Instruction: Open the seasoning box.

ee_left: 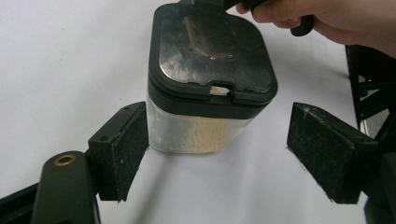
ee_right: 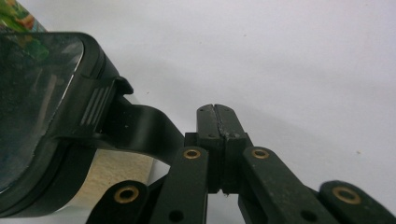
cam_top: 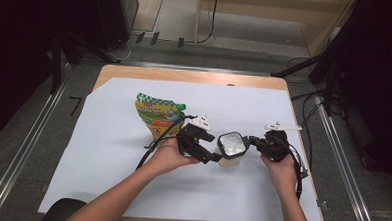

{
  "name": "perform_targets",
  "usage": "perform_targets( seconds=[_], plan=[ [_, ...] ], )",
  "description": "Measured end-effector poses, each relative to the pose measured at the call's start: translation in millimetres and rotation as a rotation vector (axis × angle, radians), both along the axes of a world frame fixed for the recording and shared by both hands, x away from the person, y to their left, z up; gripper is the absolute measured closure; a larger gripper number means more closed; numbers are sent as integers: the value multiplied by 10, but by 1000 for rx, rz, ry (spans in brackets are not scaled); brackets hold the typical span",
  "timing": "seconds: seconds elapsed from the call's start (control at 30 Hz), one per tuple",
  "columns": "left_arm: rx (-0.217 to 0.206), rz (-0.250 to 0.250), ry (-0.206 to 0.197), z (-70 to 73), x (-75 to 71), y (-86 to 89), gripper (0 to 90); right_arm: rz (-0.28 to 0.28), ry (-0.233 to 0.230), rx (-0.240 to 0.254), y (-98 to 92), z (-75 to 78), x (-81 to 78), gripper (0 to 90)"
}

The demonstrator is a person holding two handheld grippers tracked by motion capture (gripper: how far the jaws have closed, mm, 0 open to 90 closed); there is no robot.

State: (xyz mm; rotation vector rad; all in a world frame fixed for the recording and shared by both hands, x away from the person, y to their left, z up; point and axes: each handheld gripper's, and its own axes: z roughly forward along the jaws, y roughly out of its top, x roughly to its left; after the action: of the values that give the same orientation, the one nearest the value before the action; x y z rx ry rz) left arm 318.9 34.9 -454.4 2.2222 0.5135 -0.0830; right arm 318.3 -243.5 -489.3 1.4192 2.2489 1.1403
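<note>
One container (cam_top: 231, 148), clear-walled with a black lid (ee_left: 212, 51) and pale powder inside, is standing upright on the white sheet (cam_top: 107, 156) covering the table (cam_top: 185, 75). It is sitting between the two claws.

The left claw (cam_top: 213, 152) is standing spread, its two pads flanking the container's lower body; one pad (ee_left: 128, 140) is lying just beside the wall, the other (ee_left: 327, 144) is standing clear, so nothing is being pinched. The right claw (ee_right: 216, 122) is pressed together with nothing between its pads and is lying just beside the lid's ridged tab (ee_right: 100, 109), tip close to the black strap under it.

Judgement: the lid is being addressed while the body is loose. To do this well, the left claw should be closing square on the clear wall, low and level, before any lift at the tab; otherwise the container is likely tipping and spilling powder.

Count: one container, one lid, one green printed pouch (cam_top: 158, 116) beyond the left claw, two claws, two hands, one sheet.
</note>
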Motion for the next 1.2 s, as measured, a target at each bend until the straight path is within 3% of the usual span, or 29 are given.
perform_targets(
  seconds=[0.1,0.2,0.37,0.53,0.9,1.03,1.2],
  plan=[
    [-2,3,-3,-23,12,-14,214,6,2,-12,29,-9,0,900],
    [-5,-8,22,-70,26,-45,196,5,-7,-25,55,-9,-3,900],
    [17,-30,-26,-105,5,-84,182,-5,-8,-29,67,-15,-9,900],
    [23,-23,-14,-134,9,-104,195,-9,-9,-36,87,-34,-12,900],
    [17,-20,-35,-164,-15,-122,157,8,-17,-48,191,-29,-50,900],
    [12,-14,-68,-178,-53,-136,152,9,-12,-50,218,-29,-67,900],
    [6,-14,-66,-189,-54,-139,145,7,-6,-46,239,-41,-81,900]
  ],
)
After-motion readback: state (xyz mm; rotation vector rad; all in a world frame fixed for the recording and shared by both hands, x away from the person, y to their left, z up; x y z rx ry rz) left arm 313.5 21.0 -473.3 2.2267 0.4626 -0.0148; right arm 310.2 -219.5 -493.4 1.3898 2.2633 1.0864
